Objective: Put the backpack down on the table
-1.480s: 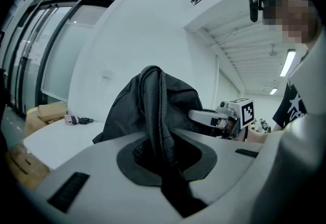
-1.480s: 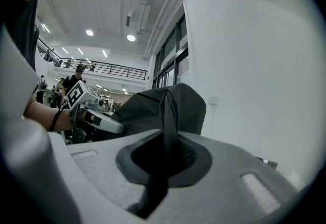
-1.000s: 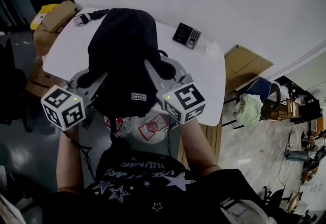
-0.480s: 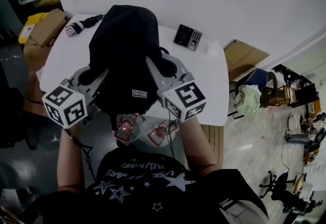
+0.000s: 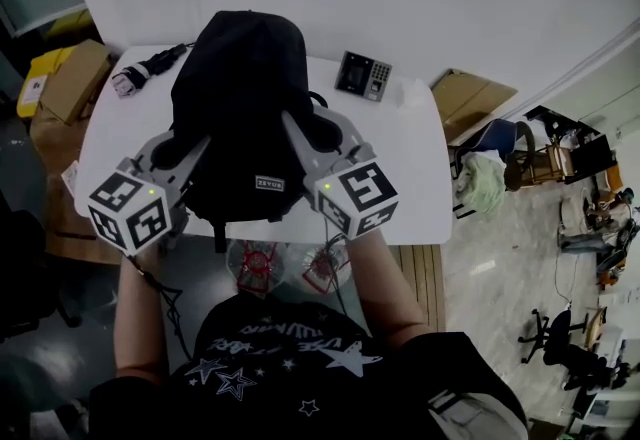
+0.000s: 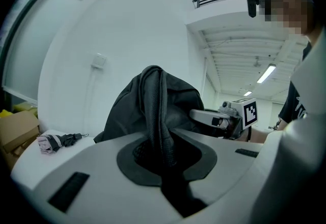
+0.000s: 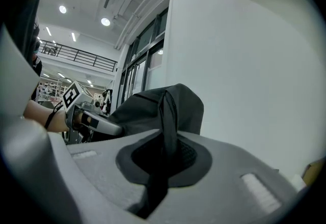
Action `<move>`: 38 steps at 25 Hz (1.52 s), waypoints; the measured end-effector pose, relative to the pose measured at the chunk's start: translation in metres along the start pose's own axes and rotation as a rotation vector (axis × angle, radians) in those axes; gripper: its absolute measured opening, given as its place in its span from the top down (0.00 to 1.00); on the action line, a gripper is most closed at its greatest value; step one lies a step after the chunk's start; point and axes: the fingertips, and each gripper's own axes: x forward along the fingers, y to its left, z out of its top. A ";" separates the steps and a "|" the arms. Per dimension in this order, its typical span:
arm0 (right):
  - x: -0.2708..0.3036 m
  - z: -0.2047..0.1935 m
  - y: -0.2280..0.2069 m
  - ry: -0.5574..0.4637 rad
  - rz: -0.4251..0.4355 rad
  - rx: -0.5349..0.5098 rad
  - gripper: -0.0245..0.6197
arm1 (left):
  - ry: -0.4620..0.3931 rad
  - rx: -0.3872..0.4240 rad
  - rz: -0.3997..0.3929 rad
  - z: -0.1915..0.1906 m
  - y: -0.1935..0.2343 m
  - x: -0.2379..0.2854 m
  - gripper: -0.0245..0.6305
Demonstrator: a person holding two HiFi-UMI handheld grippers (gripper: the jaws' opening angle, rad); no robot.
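Backpack point(image 5: 240, 98) clamped by left gripper point(image 6: 162, 152), right gripper point(image 7: 164, 159)

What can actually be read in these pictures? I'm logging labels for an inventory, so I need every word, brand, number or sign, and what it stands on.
No text can be quoted with confidence.
Patch on the backpack: a short white brand word, too small to read.
Shirt: white lettering among stars, upside down and blurred.
Keypad device on the table: keys too small to read.
Marker cubes: black-and-white square patterns, no words.
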 end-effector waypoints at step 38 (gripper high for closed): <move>-0.001 -0.040 0.005 -0.037 -0.014 0.118 0.93 | -0.044 -0.033 -0.061 -0.041 0.008 0.001 0.89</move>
